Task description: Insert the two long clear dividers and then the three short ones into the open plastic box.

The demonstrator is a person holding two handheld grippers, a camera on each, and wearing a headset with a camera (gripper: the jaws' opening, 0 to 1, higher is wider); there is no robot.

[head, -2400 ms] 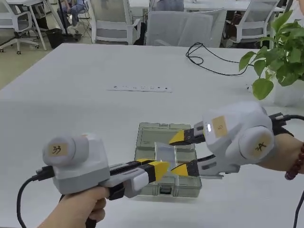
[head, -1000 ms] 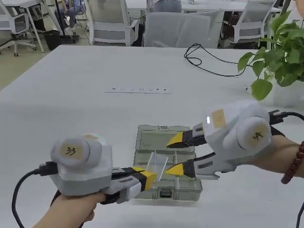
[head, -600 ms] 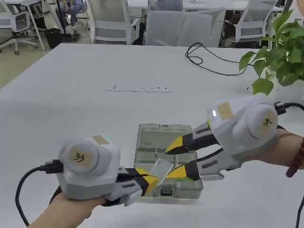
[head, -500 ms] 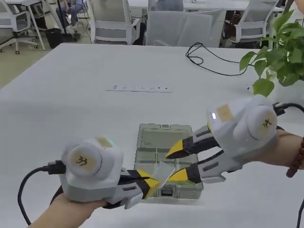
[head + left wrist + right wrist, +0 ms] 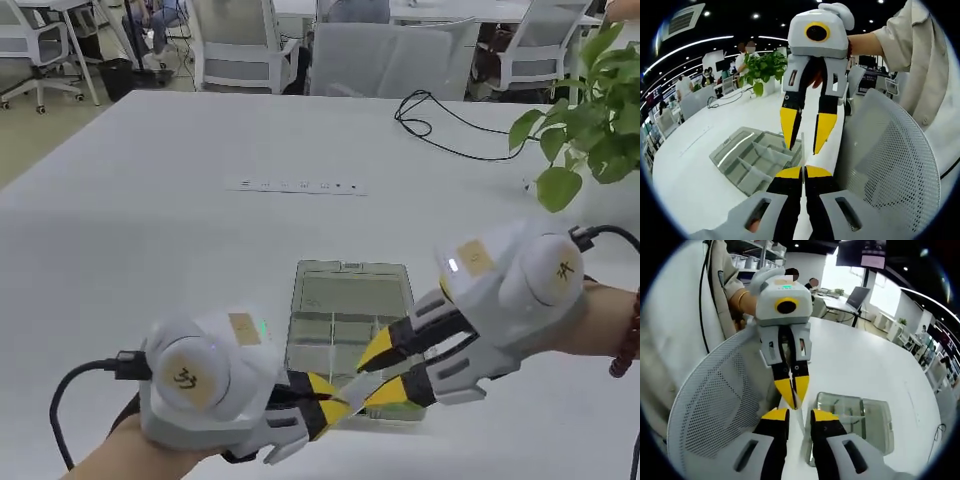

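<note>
Box (image 5: 350, 300): open, clear plastic, on the white worktop (image 5: 200, 200).
Left gripper (image 5: 335, 398): fingers closed on a clear divider (image 5: 353, 392) over the box's near edge.
Right gripper (image 5: 369, 384): fingers apart, flanking that divider.

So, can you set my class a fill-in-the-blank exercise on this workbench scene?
The left gripper is shut on a clear ____. The right gripper has its fingers ____. Right of the plastic box stands a leafy ____.
Missing words: divider; open; plant.
</note>
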